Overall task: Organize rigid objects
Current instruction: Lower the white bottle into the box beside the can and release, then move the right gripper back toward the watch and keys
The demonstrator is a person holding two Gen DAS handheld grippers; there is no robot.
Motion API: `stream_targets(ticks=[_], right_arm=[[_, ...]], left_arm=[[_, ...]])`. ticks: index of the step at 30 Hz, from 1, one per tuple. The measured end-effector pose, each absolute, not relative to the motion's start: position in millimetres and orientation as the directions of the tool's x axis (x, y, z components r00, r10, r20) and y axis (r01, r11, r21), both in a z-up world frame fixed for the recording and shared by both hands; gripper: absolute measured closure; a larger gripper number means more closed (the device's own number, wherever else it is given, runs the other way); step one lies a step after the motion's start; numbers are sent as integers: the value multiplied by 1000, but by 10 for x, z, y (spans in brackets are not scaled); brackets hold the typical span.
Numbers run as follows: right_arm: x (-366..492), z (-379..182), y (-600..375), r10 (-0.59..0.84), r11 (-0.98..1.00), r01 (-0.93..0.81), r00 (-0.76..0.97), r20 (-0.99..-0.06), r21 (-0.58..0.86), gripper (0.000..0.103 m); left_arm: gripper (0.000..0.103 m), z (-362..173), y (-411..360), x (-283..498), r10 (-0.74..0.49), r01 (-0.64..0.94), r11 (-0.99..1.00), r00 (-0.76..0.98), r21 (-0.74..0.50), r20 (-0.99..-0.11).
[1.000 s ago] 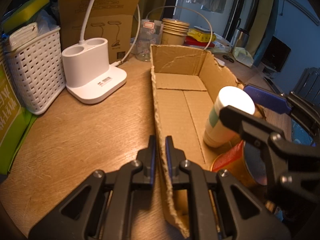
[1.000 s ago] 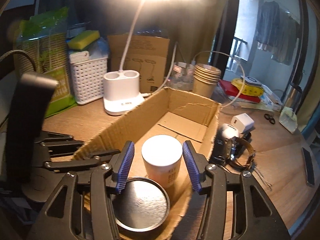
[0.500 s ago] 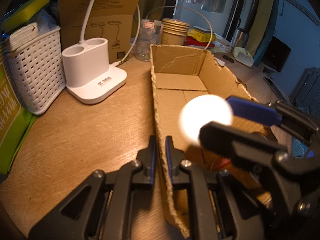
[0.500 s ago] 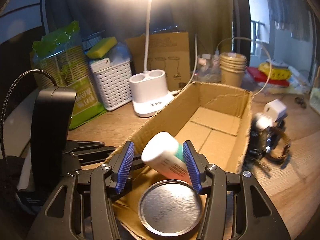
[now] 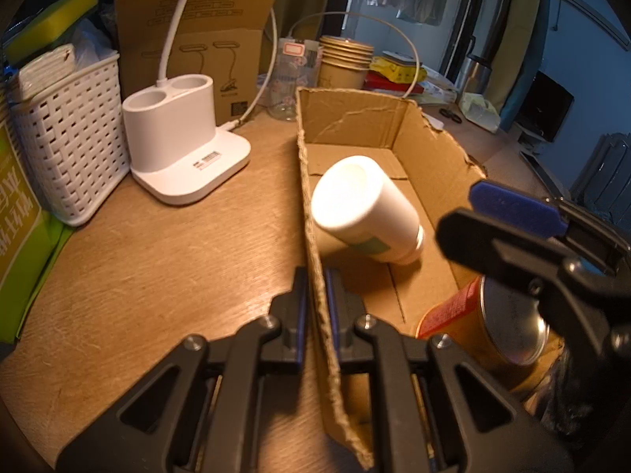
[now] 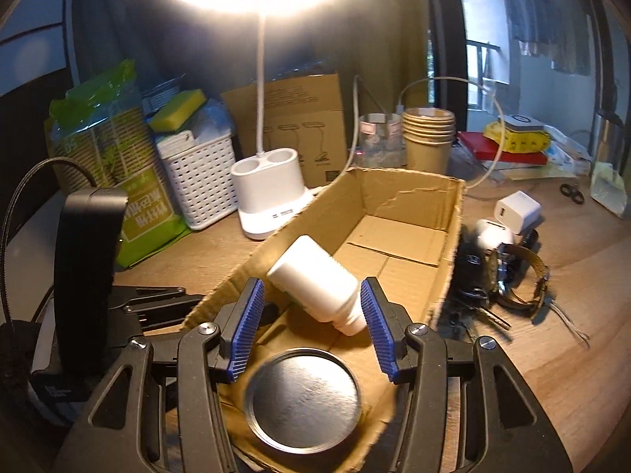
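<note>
On the wooden desk (image 5: pixel 157 260) lies a long open cardboard box (image 5: pixel 355 126), its far end toward a stack of paper cups (image 6: pixel 428 134). Left of the box stand a white lamp base (image 5: pixel 181 149) with a cable rising from it, a white lattice basket (image 5: pixel 67 142) and, behind them, a brown carton (image 5: pixel 213 35) printed with lamp drawings. In the right wrist view a charger (image 6: pixel 516 207), a watch (image 6: pixel 520 276) and other small items lie in a cluster on the desk just beside the box's right wall.

Inside the box, at its near end, sits a tin can (image 6: pixel 301 398) with an orange and red label and a metal lid. Beyond the can, a white bottle (image 6: pixel 315 282) is tilted: its flat base points up toward the box's left wall and its narrow neck points down toward the floor of the box.

The left gripper (image 5: pixel 315 299) is clamped on the left wall of the box near its near end, one finger outside and one inside, with the cardboard edge pinched between the pads.

The right gripper (image 6: pixel 311 315) sits over the near end of the box. Its blue ribbed pads stand on either side of the bottle. The right pad meets the bottle at its neck; the left pad stands just clear of the body. Whether the bottle is firmly gripped cannot be told.
</note>
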State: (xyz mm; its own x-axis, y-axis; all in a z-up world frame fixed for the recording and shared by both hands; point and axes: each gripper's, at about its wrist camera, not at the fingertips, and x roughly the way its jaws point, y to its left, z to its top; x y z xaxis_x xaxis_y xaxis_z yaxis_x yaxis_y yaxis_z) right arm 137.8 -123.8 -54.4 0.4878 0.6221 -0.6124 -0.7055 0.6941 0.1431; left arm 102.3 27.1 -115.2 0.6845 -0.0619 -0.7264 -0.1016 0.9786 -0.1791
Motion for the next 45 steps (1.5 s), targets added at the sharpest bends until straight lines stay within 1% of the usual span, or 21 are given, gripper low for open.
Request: stream_targets(ticks=[7,12,15,17,20,22,25,27,30,32,41,43,45], right_arm=[[1461,-549,-1365,595,736,-660,526,-607,150,49],[1450,-546,-1144,565,730,-681,548,-617,63,49],[1452,-596,-957,562,694,-720,518,-645,26,49],[1488,-632,-885,521,705,-709,535,-665,-18,49],[1572,-640,-882,482,730,-683,545,-686,-30,49],[1606,-612,-923,461,751,-659,567,-683,-39,49],[1648,-525,-980,475,757,-654,572,-669,-21,49],[1675,-483,-952,461,755,-654,585,-667,-52,49],[1752,-560,-771,416,717,-686,562,-714,-122,49],[1766,-566,-730,393,716,-680,583,-711,-161,49],[1786,-624,-860,385,707,-690,556,-736,-151,49],[1819,-672,-950,379,728,-674,552,-743,-129,49],[1795,-663,-1064,413,740,-668,546,-729,-81,49]], left_arm=[[93,-1151,265,1024,-61,-101,979,685,-178,-726],[93,-1151,266,1025,-61,-101,979,685,-177,-726],[93,-1152,271,1026,-61,-101,979,684,-177,-727],[93,-1149,274,1025,-53,-108,979,684,-173,-727],[92,-1146,273,1028,-49,-111,979,684,-171,-728],[92,-1146,280,1030,-50,-111,979,684,-172,-728],[92,-1148,252,1036,-50,-109,979,684,-170,-728],[92,-1146,249,1035,-50,-108,980,684,-169,-727],[92,-1146,246,1036,-45,-112,980,683,-165,-729],[92,-1145,247,1036,-47,-111,979,684,-168,-728],[92,-1146,242,1038,-47,-109,980,684,-165,-728],[92,-1145,240,1043,-47,-105,981,685,-163,-727],[92,-1137,224,1038,-48,-98,983,689,-159,-723]])
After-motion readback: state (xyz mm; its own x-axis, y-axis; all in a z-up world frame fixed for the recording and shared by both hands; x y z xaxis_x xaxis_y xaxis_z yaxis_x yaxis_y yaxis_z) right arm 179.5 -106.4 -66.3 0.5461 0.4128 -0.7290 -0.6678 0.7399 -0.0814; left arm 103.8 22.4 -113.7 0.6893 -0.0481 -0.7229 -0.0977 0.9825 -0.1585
